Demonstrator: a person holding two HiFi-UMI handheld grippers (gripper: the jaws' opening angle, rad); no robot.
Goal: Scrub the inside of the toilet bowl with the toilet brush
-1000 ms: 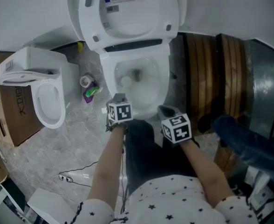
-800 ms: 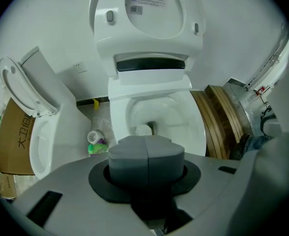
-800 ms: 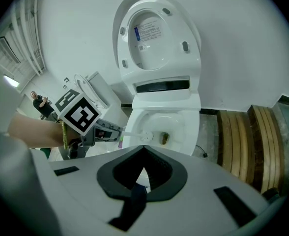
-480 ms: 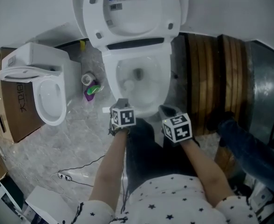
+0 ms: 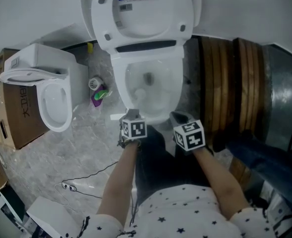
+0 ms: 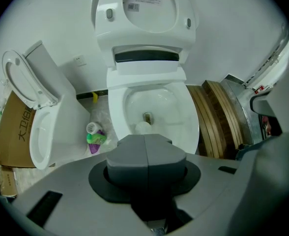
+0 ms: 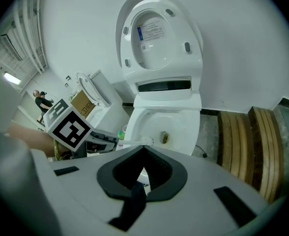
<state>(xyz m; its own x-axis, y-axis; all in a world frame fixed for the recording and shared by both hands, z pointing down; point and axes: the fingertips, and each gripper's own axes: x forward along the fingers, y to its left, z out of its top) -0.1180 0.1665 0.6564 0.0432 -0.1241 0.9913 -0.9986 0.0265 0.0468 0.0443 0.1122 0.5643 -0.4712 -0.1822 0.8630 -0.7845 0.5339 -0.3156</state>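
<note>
The left gripper (image 6: 145, 140) has its fingers closed on the brush (image 6: 143, 128); the right gripper (image 7: 143, 156) has its fingers open and empty. The brush may twist loose while scrubbing.

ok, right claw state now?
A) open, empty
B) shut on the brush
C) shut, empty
A: the right claw has its jaws apart, with only the bowl showing through the gap; the brush is with the left claw.
</note>
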